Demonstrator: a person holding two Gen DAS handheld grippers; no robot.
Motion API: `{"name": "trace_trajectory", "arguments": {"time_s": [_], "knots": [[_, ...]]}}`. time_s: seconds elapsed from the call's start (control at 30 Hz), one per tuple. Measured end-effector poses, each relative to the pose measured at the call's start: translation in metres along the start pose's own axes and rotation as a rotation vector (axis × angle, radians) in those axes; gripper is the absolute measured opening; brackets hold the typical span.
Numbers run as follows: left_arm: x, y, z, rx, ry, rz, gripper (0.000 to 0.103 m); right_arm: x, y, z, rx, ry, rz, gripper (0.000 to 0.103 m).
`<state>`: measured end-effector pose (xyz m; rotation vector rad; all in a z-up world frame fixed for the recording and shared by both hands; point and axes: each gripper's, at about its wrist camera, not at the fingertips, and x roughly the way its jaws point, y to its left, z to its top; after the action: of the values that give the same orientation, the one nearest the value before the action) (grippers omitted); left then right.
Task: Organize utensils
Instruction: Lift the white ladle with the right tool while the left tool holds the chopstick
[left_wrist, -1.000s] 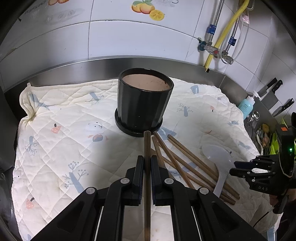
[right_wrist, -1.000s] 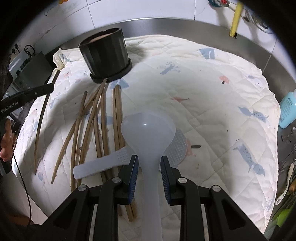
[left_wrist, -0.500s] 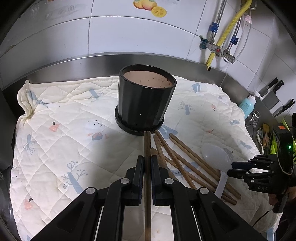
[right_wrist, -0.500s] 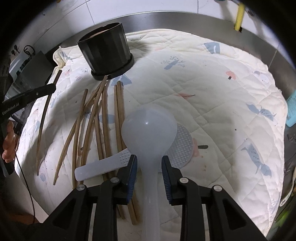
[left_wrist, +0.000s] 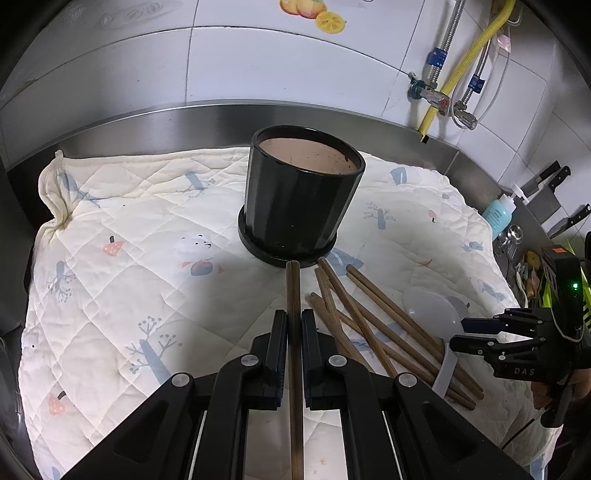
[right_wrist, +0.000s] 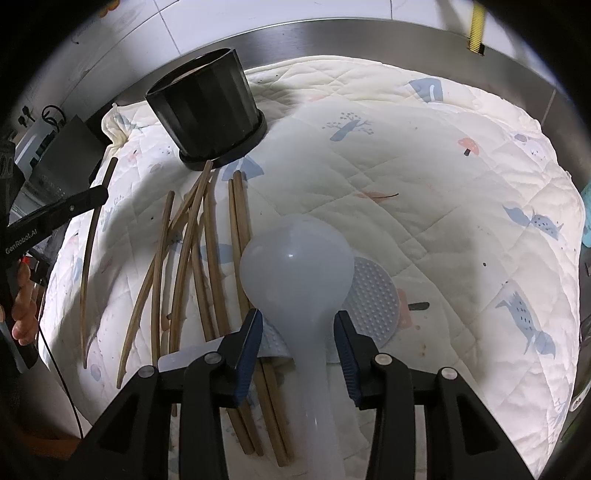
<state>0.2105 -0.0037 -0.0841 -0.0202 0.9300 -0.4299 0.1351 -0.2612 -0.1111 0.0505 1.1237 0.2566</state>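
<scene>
My left gripper (left_wrist: 294, 325) is shut on a brown chopstick (left_wrist: 293, 291) whose tip points at the foot of the black utensil holder (left_wrist: 301, 199). My right gripper (right_wrist: 298, 325) has its jaws spread wide on either side of the translucent white ladle (right_wrist: 295, 258); the handle runs between them without touching the pads. Several loose brown chopsticks (right_wrist: 207, 266) lie on the quilted mat (right_wrist: 443, 206) left of the ladle. A white perforated rice paddle (right_wrist: 373, 299) lies under the ladle. The holder also shows in the right wrist view (right_wrist: 207, 110).
A steel counter rim (left_wrist: 184, 118) and tiled wall stand behind the mat. A blue soap bottle (left_wrist: 498, 214) and knives (left_wrist: 554, 177) stand at the far right. Pipes and a yellow hose (left_wrist: 454, 74) hang on the wall. The right gripper shows in the left wrist view (left_wrist: 461, 332).
My right gripper's jaws have opened wider around the ladle handle and the ladle has tilted forward. My left gripper has lifted slightly with the chopstick.
</scene>
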Motion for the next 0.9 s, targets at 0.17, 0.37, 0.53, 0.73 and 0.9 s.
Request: {"name": "trace_trajectory", "arguments": {"time_s": [0.17,0.37,0.53,0.73,0.9], "knots": [[0.001,0.001,0.000,-0.005,0.002,0.000,0.007,0.001,-0.007,-0.001,0.029,0.011,0.041,0.044],[0.002,0.002,0.000,-0.003,0.007,0.001,0.007,0.004,-0.020,0.001,0.100,0.009,0.108,0.044],[0.004,0.005,0.001,-0.012,0.014,0.005,0.007,0.004,-0.025,0.001,0.139,-0.012,0.160,0.044],[0.007,0.006,0.001,-0.016,0.019,0.004,0.007,0.001,-0.021,0.000,0.125,-0.038,0.151,0.038],[0.009,0.005,0.002,-0.017,0.022,0.004,0.007,-0.002,-0.016,0.003,0.095,-0.054,0.128,0.024]]}}
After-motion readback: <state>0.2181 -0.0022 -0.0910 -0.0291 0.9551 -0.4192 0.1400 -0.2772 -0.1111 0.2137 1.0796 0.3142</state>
